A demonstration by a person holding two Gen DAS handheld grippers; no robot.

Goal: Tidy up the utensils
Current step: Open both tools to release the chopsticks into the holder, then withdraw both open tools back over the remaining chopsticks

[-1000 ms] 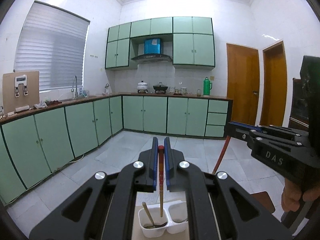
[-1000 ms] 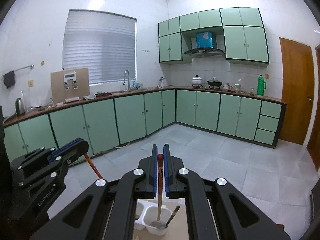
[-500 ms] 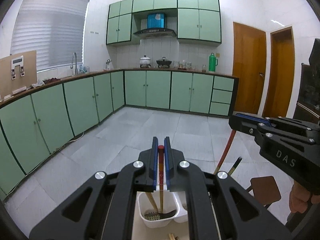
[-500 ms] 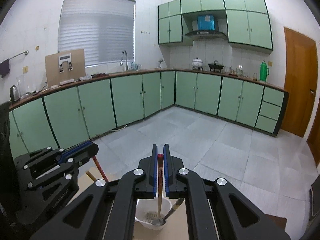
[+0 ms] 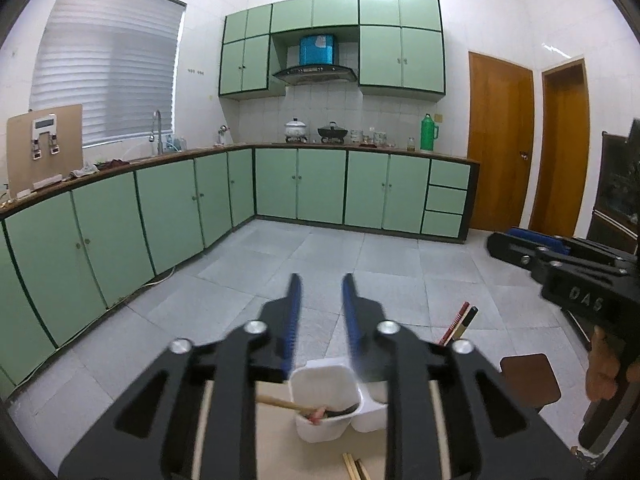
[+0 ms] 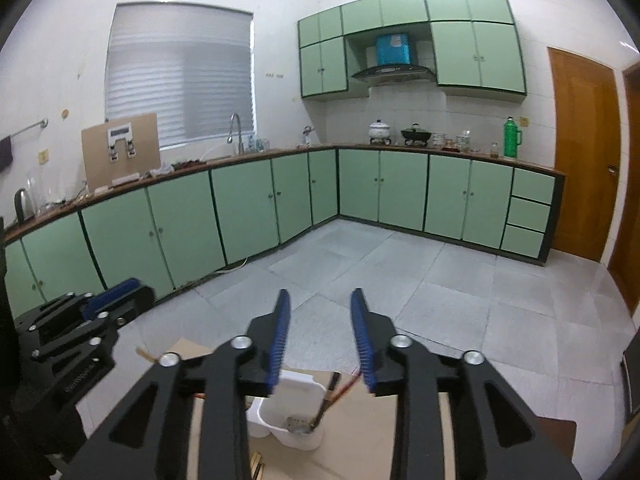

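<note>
both the left gripper and right gripper, jaws just opened partway with nothing between them, hang above the white holder where red chopsticks lean; these look light, stiff, slippery sticks, best pinched near the upper end.

We see a white holder on a pale tan board, with a red chopstick and a black-handled utensil leaning just right of it. Our grippers' bodies are black, with blue ribbed pads. Behind the holder, mint-green cupboards with dark green edging, grey floor tiles, orange-brown doors, a bright green flask.
</note>
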